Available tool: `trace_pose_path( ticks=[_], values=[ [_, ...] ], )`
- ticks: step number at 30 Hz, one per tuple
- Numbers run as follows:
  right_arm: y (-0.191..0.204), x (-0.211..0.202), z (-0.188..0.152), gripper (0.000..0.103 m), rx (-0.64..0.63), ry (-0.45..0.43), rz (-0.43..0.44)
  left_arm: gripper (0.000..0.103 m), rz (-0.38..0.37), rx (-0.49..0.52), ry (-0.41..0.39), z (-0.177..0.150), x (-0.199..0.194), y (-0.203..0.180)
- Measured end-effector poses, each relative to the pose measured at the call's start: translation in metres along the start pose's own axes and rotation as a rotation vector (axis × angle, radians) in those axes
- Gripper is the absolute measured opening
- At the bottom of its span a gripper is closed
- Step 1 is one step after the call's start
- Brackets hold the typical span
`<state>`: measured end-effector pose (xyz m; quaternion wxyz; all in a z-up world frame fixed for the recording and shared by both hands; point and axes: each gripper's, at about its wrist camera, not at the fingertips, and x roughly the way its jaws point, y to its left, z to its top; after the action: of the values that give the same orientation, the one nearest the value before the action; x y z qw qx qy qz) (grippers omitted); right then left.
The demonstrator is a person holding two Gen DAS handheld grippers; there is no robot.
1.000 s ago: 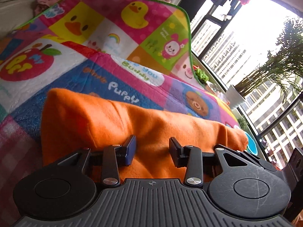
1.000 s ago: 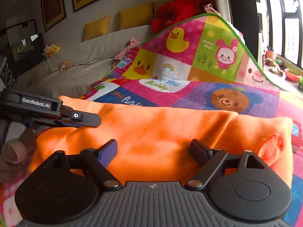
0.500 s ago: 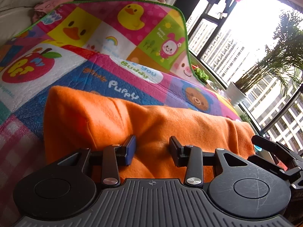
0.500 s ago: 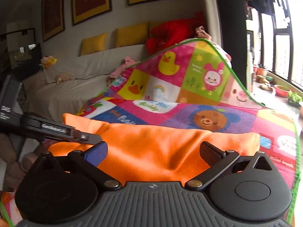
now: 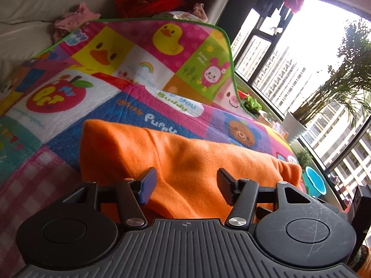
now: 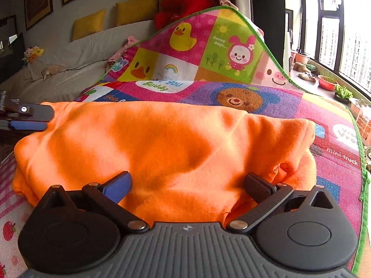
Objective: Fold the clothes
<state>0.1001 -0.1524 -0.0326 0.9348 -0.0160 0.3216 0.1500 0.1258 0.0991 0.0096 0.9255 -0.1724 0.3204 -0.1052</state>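
Orange garment (image 6: 148, 143): a folded fleece piece lying in a long bundle across the mat, its near edge right under both grippers; in the left wrist view (image 5: 185, 159) its left corner stands up in a soft peak.

Play mat (image 6: 324, 125): a bright patchwork mat with ducks, a bear, a bunny and an apple, spread under the garment; its far end curls upward, edged in green.

Left gripper (image 5: 185, 187): the jaws are opening, with a fold of the orange fabric lying between the fingers; the pads do not press on it (the cloth looks slack between them). From the right wrist view this gripper (image 6: 30, 119) shows at the left end of the bundle, just beside the cloth.

Right gripper (image 6: 187, 186): spread wide over the near edge of the garment, the blue-padded finger on one side and the black-padded finger on the other, neither one pinching; fabric bulges up between them.

Sofa (image 6: 76, 69): pale cover behind the mat, with yellow cushions (image 6: 136, 9) along the wall and a red plush thing (image 6: 185, 2) at the far end.

Windows (image 5: 289, 69): bright daylight on the right, tower blocks outside, a potted plant (image 5: 336, 88) on the sill.

Blue bowl (image 5: 314, 180): sits beyond the garment's right end, near the window.
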Motion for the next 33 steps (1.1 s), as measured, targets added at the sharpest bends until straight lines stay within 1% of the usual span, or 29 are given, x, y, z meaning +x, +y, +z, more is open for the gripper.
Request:
trace_pose_path(
  ticks=[1,2,3,5,6,9,10,13,14,15,16,17,18,19,20,22,24,25,27,29,32,33],
  values=[
    [0.001,0.0,0.0,0.103,-0.005,-0.003,-0.004,0.082,0.042,0.003,-0.025,-0.003,-0.01,0.002],
    [0.003,-0.001,0.0,0.103,-0.01,-0.005,-0.009,0.083,0.086,-0.012,-0.033,-0.006,-0.018,0.007],
    [0.004,-0.001,0.0,0.103,-0.016,-0.007,-0.014,0.083,0.1,-0.041,-0.022,-0.009,-0.021,0.014],
    [0.007,-0.003,-0.001,0.103,-0.036,-0.016,-0.03,0.083,0.099,-0.11,0.018,-0.015,-0.018,0.029],
    [0.01,-0.004,-0.001,0.103,-0.048,-0.021,-0.039,0.083,0.089,-0.155,0.045,-0.019,-0.013,0.035],
    [0.016,-0.006,-0.003,0.103,-0.084,-0.034,-0.064,0.082,0.004,-0.24,0.094,-0.028,0.003,0.039],
    [0.017,-0.007,-0.003,0.103,-0.091,-0.036,-0.068,0.082,-0.022,-0.25,0.1,-0.029,0.008,0.036],
    [0.018,-0.008,-0.003,0.103,-0.095,-0.039,-0.072,0.082,-0.022,-0.232,0.078,-0.031,0.021,0.025],
    [0.018,-0.009,-0.003,0.103,-0.098,-0.042,-0.073,0.071,-0.016,-0.23,0.071,-0.03,0.024,0.023],
    [0.019,-0.01,-0.004,0.103,-0.107,-0.048,-0.072,0.063,-0.009,-0.227,0.064,-0.029,0.026,0.022],
    [0.021,-0.011,-0.004,0.103,-0.121,-0.055,-0.071,0.053,0.0,-0.212,0.056,-0.029,0.027,0.021],
    [0.023,-0.013,-0.005,0.103,-0.144,-0.062,-0.07,0.044,0.022,-0.161,0.038,-0.028,0.025,0.015],
    [0.025,-0.015,-0.007,0.103,-0.171,-0.068,-0.068,0.041,0.045,-0.11,0.02,-0.027,0.022,0.009],
    [0.027,-0.016,-0.008,0.103,-0.19,-0.071,-0.066,0.035,0.068,-0.055,0.001,-0.026,0.02,0.002],
    [0.026,-0.018,-0.008,0.103,-0.191,-0.069,-0.06,0.032,0.1,0.041,-0.027,-0.026,0.016,-0.012],
    [0.02,-0.02,-0.007,0.103,-0.172,-0.062,-0.043,0.03,0.161,0.234,-0.084,-0.025,0.009,-0.04],
    [0.007,-0.025,-0.005,0.103,-0.125,-0.058,-0.009,0.028,0.187,0.394,-0.139,-0.028,0.004,-0.067],
    [-0.002,-0.029,-0.004,0.103,-0.088,-0.058,0.012,0.028,0.192,0.463,-0.163,-0.03,0.003,-0.079],
    [-0.021,-0.038,-0.003,0.103,-0.014,-0.071,0.038,0.028,0.187,0.564,-0.196,-0.035,0.002,-0.1],
    [-0.037,-0.05,-0.003,0.103,0.044,-0.095,0.051,0.028,0.173,0.638,-0.215,-0.042,0.002,-0.117],
    [-0.054,-0.073,0.002,0.103,0.089,-0.175,0.037,0.028,0.136,0.728,-0.22,-0.054,0.007,-0.139],
    [-0.056,-0.08,0.01,0.103,0.098,-0.198,0.055,0.028,0.123,0.756,-0.22,-0.059,0.007,-0.145]
  ],
)
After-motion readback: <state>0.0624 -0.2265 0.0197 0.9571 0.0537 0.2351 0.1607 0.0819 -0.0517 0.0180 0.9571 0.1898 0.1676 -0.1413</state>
